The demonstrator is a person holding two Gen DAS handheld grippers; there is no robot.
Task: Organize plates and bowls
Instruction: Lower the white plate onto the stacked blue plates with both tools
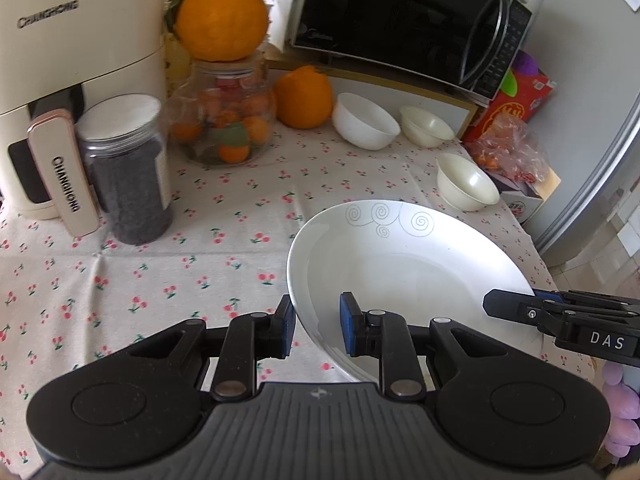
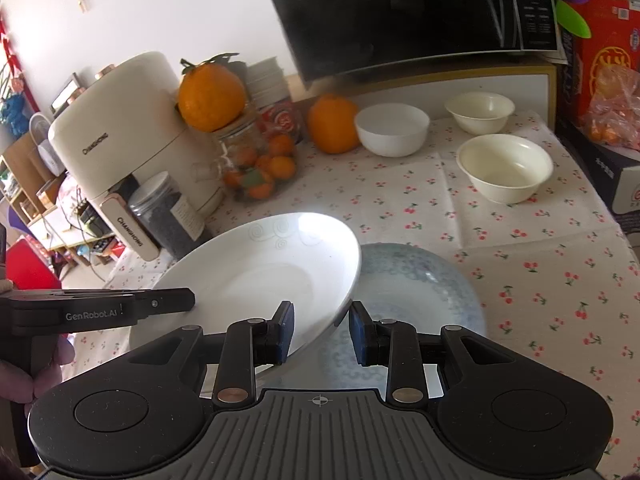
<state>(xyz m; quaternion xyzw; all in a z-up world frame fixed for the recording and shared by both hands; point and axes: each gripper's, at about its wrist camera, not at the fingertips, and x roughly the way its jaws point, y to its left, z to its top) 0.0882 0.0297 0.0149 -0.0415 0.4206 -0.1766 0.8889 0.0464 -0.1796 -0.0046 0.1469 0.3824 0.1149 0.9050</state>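
- Two hand-held claws straddle opposite rims of a white swirl-patterned plate (image 1: 400, 264), which sits tilted above the cherry-print table (image 1: 160, 280); the landmark here is the microwave (image 1: 404, 20) at the back.
- Left claw (image 1: 316, 330): narrow gap, one blue pad outside the rim and one inside the plate's well. Whether the pads actually press the rim cannot be told.
- Right claw (image 2: 320, 330): the same, its pads either side of the opposite rim, contact unclear.
- The plate is round, with no long axis; it faces upward, and its swirl-decorated edge points toward the microwave.
- Partly beneath it lies a blue-patterned plate (image 2: 420, 284), farther from the microwave than the three bowls.
- Those are a white bowl (image 1: 366, 126) and two cream bowls (image 1: 466, 184) (image 1: 427, 126), all upright just in front of the microwave.
- Likely risk: the glazed rim slipping from a thin pinch if one claw loosens or the two move unevenly, dropping the plate onto the blue one and chipping both.
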